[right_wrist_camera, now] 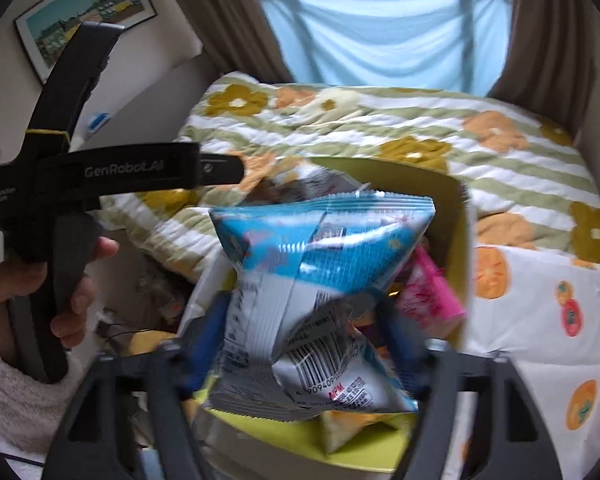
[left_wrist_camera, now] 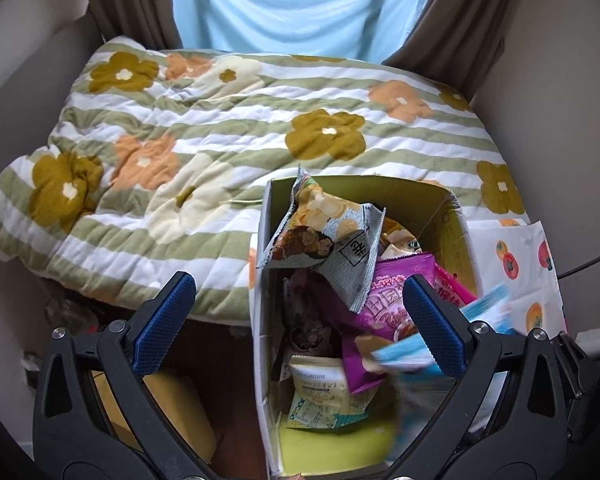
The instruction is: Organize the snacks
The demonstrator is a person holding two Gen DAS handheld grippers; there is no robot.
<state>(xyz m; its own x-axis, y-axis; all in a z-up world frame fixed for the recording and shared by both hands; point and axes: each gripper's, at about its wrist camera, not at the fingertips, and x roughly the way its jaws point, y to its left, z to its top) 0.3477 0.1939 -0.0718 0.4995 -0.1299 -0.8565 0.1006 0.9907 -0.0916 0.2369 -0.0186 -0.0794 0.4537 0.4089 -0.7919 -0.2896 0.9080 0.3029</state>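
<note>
Snacks: blue bag is sitting free between the spread right tool over the box. Light, crinkly, slippery; likely best pinched at a seam. Left tool is gaping, empty.

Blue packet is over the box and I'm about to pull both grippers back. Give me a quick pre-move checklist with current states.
1. Right gripper jaws apart: ok, its fingers stand spread on either side of the blue snack packet.
2. Packet free of the pads: cannot tell, the picture is blurred there.
3. Packet over the box: ok, it sits above the open top.
4. Left gripper empty: ok, wide open, nothing between its fingers.
5. Room in the box: not ok, packets are piled high and a grey chip bag pokes above the rim.
6. Box upright beside the floral quilt: ok.
</note>
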